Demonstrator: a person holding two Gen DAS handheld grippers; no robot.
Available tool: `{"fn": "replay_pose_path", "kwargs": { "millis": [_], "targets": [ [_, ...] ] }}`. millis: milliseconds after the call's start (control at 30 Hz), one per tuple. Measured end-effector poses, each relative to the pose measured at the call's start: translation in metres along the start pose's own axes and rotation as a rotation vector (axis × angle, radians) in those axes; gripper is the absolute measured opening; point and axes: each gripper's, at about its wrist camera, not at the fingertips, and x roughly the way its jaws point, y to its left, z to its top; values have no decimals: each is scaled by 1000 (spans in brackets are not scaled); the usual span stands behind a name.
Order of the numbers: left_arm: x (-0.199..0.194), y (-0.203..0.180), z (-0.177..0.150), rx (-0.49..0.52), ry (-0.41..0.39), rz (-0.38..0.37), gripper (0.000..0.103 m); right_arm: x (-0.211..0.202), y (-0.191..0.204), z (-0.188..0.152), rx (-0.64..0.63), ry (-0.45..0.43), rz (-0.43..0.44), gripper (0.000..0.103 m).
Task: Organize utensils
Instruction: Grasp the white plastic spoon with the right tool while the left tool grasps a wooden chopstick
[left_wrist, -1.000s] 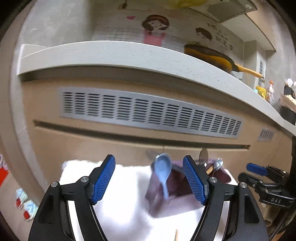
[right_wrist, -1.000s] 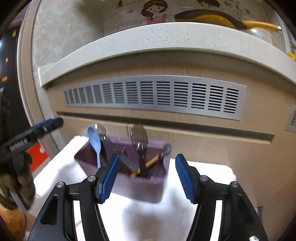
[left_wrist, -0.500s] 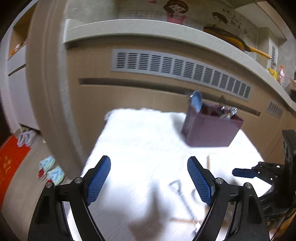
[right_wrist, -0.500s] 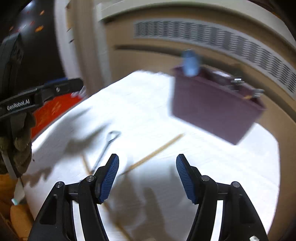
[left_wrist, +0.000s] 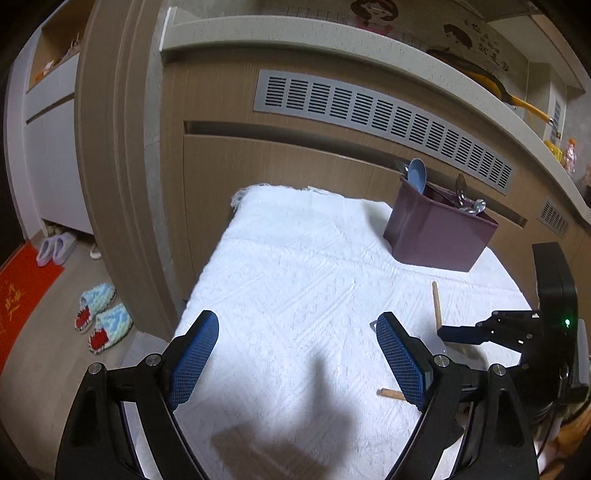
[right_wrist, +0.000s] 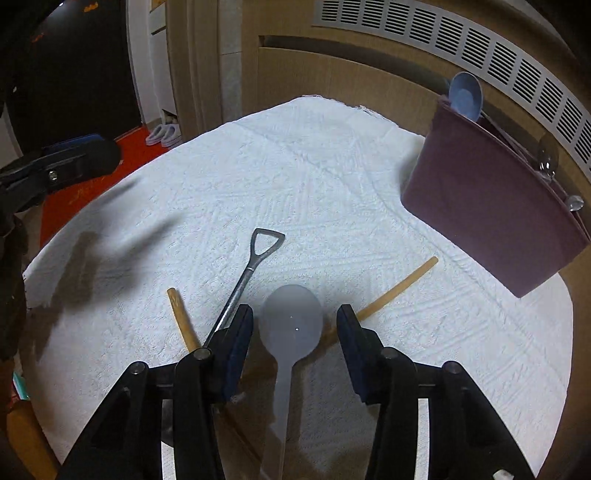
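We take the purple bin (right_wrist: 491, 206) on the white towel (right_wrist: 280, 192) as our landmark. It stands at the towel's far side, against the wooden cabinet (left_wrist: 258, 177). A blue spoon (right_wrist: 466, 96) stands in its left end, bowl up; metal spoons (right_wrist: 548, 157) lean toward its other end.

Our left gripper (left_wrist: 297, 360) hovers over bare towel, well on the near side of the bin, fingers spread wide with nothing between them.

Our right gripper (right_wrist: 295, 341) sits low over the towel, also near-side of the bin, jaws partly open. A translucent grey spoon (right_wrist: 290, 325) lies between the fingers, bowl pointing toward the bin; gaps show on both sides of the bowl, so the pads do not touch it.

Beside it lie a metal shovel-handled utensil (right_wrist: 249, 273) and two wooden sticks (right_wrist: 397, 288), well apart from the bin.
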Motion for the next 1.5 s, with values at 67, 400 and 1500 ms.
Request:
{"fn": "replay_pose_path", "kwargs": {
  "millis": [67, 400, 1500],
  "targets": [
    [2, -2, -1, 1, 10, -4, 87, 1, 6, 0, -24, 5, -14, 33],
    [5, -38, 3, 96, 61, -72, 87, -49, -37, -9, 117, -75, 22, 32],
    [176, -215, 38, 461, 534, -144, 13, -106, -142, -106, 461, -267, -43, 32]
  ]
}}
